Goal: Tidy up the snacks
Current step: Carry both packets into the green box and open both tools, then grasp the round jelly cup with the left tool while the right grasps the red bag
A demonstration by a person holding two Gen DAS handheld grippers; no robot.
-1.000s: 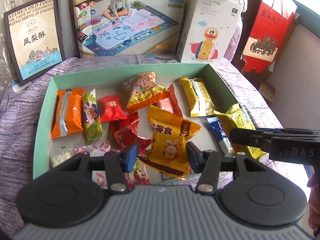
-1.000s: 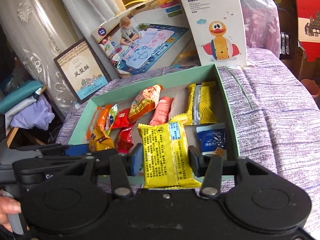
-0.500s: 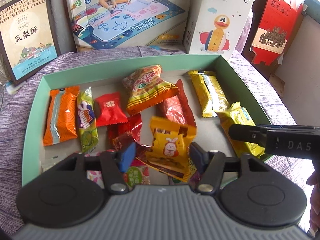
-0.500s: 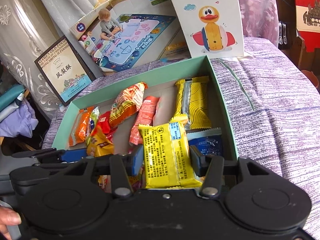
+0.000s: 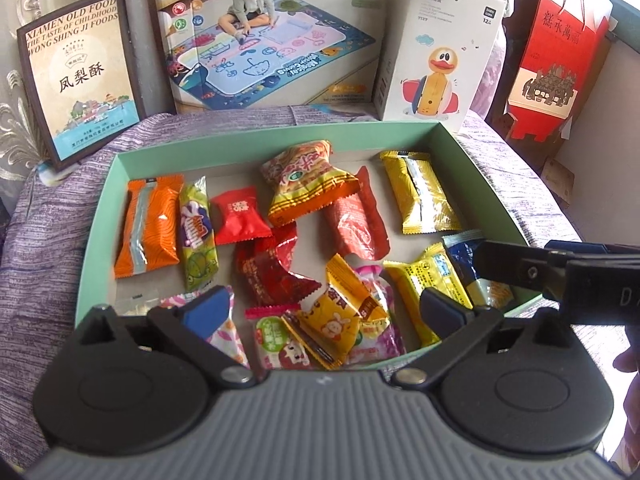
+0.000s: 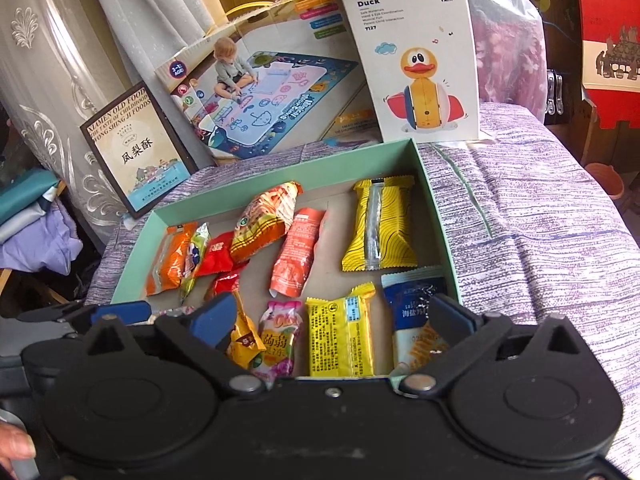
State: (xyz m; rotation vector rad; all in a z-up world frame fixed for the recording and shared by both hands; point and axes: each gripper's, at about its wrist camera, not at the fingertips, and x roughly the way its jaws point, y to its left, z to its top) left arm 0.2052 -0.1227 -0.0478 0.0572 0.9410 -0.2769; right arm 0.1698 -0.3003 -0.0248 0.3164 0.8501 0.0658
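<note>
Teal cloth (image 6: 24,196) shows rightward only.

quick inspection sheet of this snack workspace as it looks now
surface: purple woven cloth, bare to the right of the box
job's things: green box holding loose wrapped snacks; rabbit packet and yellow packet lie near the front edge
clutter: nothing seen
grippers: left hand-held gripper and right hand-held gripper open, jaws just opened, holding nothing
cables: nothing seen
surroundings: duck toy box, play-mat box, pastry box standing behind
</note>
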